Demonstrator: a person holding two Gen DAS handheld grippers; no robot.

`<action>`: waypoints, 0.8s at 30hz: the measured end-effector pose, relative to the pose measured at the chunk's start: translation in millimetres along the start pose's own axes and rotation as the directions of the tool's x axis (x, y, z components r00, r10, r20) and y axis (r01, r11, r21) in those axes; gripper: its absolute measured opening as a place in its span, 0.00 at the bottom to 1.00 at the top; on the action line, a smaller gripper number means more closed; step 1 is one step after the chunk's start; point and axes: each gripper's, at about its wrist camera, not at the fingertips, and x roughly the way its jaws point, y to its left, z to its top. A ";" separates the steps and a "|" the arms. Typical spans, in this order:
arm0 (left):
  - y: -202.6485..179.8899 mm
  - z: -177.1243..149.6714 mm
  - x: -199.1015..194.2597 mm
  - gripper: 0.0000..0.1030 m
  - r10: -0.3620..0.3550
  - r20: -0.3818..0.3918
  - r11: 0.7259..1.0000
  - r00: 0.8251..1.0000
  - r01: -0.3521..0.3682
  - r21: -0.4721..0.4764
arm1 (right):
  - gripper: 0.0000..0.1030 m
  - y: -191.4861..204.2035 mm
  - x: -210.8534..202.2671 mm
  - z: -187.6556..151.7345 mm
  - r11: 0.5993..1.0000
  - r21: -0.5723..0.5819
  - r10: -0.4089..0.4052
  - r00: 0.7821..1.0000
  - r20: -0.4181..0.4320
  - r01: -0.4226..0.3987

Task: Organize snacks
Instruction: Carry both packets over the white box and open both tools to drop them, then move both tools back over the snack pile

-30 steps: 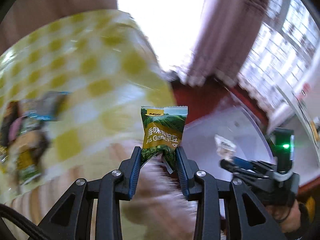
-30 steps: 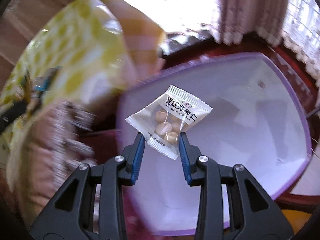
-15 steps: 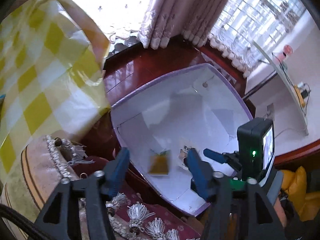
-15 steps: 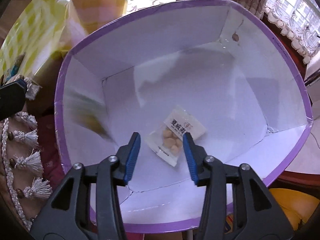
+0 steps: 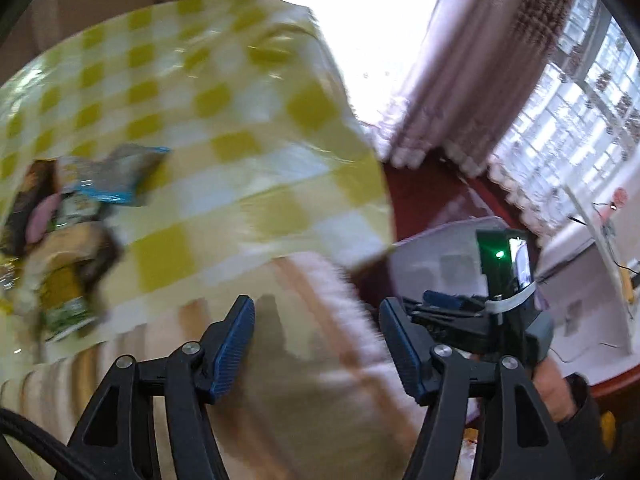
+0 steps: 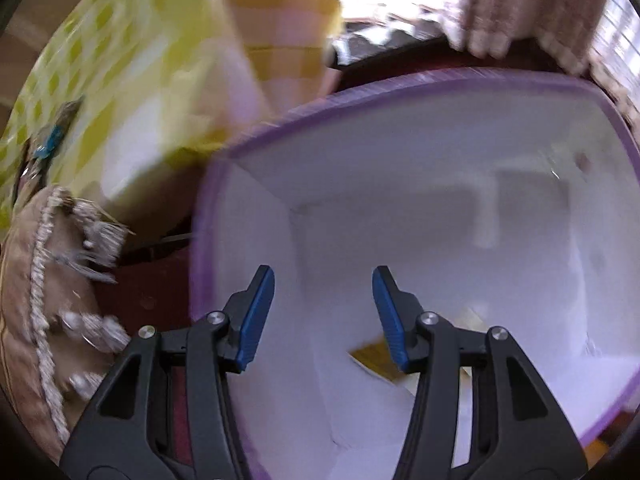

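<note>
Purple-rimmed white box (image 6: 440, 208) is the landmark. Right gripper (image 6: 323, 316) hangs above its open top, blue-padded jaws spread wide, nothing between them. On the box floor, just beyond and partly behind the right-hand fingertip (image 6: 386, 312), lies a yellow-brown snack packet (image 6: 374, 358); a paler packet (image 6: 470, 316) shows next to it, on the far side of that finger. Both are blurred, so the print is unreadable and I cannot tell whether they touch.

Left gripper (image 5: 316, 344) is also spread wide and empty, aimed away from the box at a beige striped cushion (image 5: 300, 400). Left of the box, a yellow-and-white checked plastic bag (image 5: 224, 120) sits on that cushion, with a heap of snack packets (image 5: 68, 220) on its far-left part, well apart from both grippers.

Only the left wrist view shows the heap plainly, along with the right gripper body (image 5: 488, 312) over a sliver of the box (image 5: 436, 252). Only the right wrist view shows the box interior, the dropped packets, and the cushion's tasselled fringe (image 6: 92, 240).
</note>
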 end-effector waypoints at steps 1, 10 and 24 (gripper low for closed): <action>5.7 -1.1 -2.7 0.64 0.007 0.007 1.000 1.000 -0.007 -0.012 | 0.52 7.9 2.0 1.7 0.999 -0.033 -0.019 1.000 -0.002 0.019; 34.6 -16.7 -23.8 0.64 0.125 0.082 0.991 0.989 -0.122 -0.046 | 0.46 22.3 0.3 -17.8 0.990 -0.137 -0.012 1.000 -0.001 0.012; 81.2 -44.0 -62.6 0.67 0.355 0.096 0.930 0.930 -0.342 -0.132 | 0.70 71.1 -87.1 -41.3 0.969 -0.158 -0.141 0.952 0.273 0.189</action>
